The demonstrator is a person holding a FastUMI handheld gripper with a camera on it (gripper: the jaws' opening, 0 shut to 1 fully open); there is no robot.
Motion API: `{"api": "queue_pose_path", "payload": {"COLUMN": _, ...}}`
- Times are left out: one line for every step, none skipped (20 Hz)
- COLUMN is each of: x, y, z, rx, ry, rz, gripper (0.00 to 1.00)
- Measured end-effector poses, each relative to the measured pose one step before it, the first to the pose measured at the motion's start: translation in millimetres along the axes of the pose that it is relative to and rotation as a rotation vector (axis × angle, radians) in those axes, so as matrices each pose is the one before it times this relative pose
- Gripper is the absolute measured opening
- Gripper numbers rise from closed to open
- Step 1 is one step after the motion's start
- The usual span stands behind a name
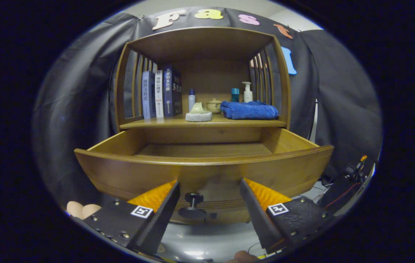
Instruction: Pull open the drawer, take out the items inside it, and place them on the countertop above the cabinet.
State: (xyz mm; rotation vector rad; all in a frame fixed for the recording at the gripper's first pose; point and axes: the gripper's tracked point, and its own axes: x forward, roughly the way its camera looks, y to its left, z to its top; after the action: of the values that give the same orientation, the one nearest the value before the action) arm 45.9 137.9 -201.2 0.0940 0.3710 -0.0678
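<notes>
Wooden cabinet, drawer (203,171) pulled fully out; the visible floor looks bare, its front portion hidden behind the drawer's face. Black knob (193,199) on that face, sitting between the fingers but untouched. Gripper (209,191): jaws wide, holding nothing, level with the drawer front. Countertop (203,122) above carries upright books (161,93), a folded blue towel (249,109), a small teapot (214,105), bottles, likely the placement zone. Judgement: opening done; retrieval apparently complete or contents concealed.
</notes>
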Motion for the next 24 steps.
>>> {"api": "queue_pose_path", "payload": {"x": 1.47, "y": 0.31, "z": 0.48, "rx": 0.00038, "ry": 0.00012, "rz": 0.00003, "gripper": 0.99}}
{"api": "queue_pose_path", "payload": {"x": 0.25, "y": -0.24, "z": 0.04, "rx": -0.00033, "ry": -0.00122, "rz": 0.00009, "gripper": 0.98}}
{"api": "queue_pose_path", "payload": {"x": 0.96, "y": -0.15, "z": 0.79, "rx": -0.00395, "ry": -0.00012, "rz": 0.00065, "gripper": 0.98}}
{"api": "queue_pose_path", "payload": {"x": 0.6, "y": 0.3, "z": -0.09, "rx": -0.00176, "ry": 0.0007, "rz": 0.00035, "gripper": 0.98}}
{"api": "queue_pose_path", "payload": {"x": 1.26, "y": -0.04, "z": 1.07, "rx": 0.00117, "ry": 0.00097, "rz": 0.00007, "gripper": 0.98}}
{"api": "queue_pose_path", "payload": {"x": 1.45, "y": -0.13, "z": 0.99, "rx": 0.00112, "ry": -0.00112, "rz": 0.0001, "gripper": 0.99}}
{"api": "queue_pose_path", "payload": {"x": 2.03, "y": 0.3, "z": 1.89, "rx": -0.00051, "ry": -0.00193, "rz": 0.00001, "gripper": 0.98}}
{"api": "queue_pose_path", "payload": {"x": 2.21, "y": 0.59, "z": 2.62, "rx": 0.00173, "ry": -0.00719, "rz": -0.00006, "gripper": 0.98}}
{"api": "queue_pose_path", "payload": {"x": 1.26, "y": 0.14, "z": 3.13, "rx": -0.00097, "ry": -0.00377, "rz": 0.00033, "gripper": 0.99}}
{"api": "queue_pose_path", "payload": {"x": 4.2, "y": 0.25, "z": 3.56, "rx": 0.00194, "ry": -0.01306, "rz": -0.00173, "gripper": 0.98}}
{"api": "queue_pose_path", "payload": {"x": 0.96, "y": 0.08, "z": -7.91, "rx": -0.00815, "ry": 0.03928, "rz": -0.00049, "gripper": 0.99}}
{"api": "queue_pose_path", "payload": {"x": 6.02, "y": 1.39, "z": 3.53, "rx": 0.00593, "ry": -0.03046, "rz": -0.00055, "gripper": 0.99}}
{"api": "queue_pose_path", "payload": {"x": 1.5, "y": -0.28, "z": -0.89, "rx": -0.00432, "ry": 0.02474, "rz": -0.00105, "gripper": 0.99}}
{"api": "queue_pose_path", "payload": {"x": 2.36, "y": -0.17, "z": 10.2, "rx": 0.00744, "ry": -0.01479, "rz": 0.0005, "gripper": 0.99}}
{"api": "queue_pose_path", "payload": {"x": 7.16, "y": 0.94, "z": -2.81, "rx": -0.00136, "ry": 0.02068, "rz": -0.00106, "gripper": 0.99}}
{"api": "queue_pose_path", "payload": {"x": -0.5, "y": 0.27, "z": 2.41, "rx": 0.00278, "ry": -0.01533, "rz": -0.00121, "gripper": 0.99}}
{"api": "queue_pose_path", "payload": {"x": 4.88, "y": 0.24, "z": -3.05, "rx": -0.00588, "ry": 0.02005, "rz": 0.00036, "gripper": 0.99}}
{"api": "queue_pose_path", "payload": {"x": 4.46, "y": -0.27, "z": 5.03, "rx": 0.00339, "ry": -0.00519, "rz": -0.00332, "gripper": 0.99}}
{"api": "queue_pose_path", "payload": {"x": 4.78, "y": 1.26, "z": -0.99, "rx": 0.0013, "ry": 0.01523, "rz": -0.00162, "gripper": 0.99}}
{"api": "queue_pose_path", "payload": {"x": 6.71, "y": 0.98, "z": 2.89, "rx": 0.00323, "ry": -0.00033, "rz": -0.00305, "gripper": 0.99}}
{"api": "queue_pose_path", "payload": {"x": 6.28, "y": 1.18, "z": 1.47, "rx": 0.00108, "ry": 0.00665, "rz": -0.00247, "gripper": 0.99}}
{"api": "queue_pose_path", "payload": {"x": 4.04, "y": 0.58, "z": 0.16, "rx": -0.00023, "ry": 0.00315, "rz": -0.00282, "gripper": 0.99}}
{"api": "queue_pose_path", "payload": {"x": 2.95, "y": 0.07, "z": 1.26, "rx": -0.00196, "ry": 0.00123, "rz": -0.00044, "gripper": 0.99}}
{"api": "queue_pose_path", "payload": {"x": 3.12, "y": 0.67, "z": 0.84, "rx": -0.00319, "ry": -0.00133, "rz": 0.00282, "gripper": 0.99}}
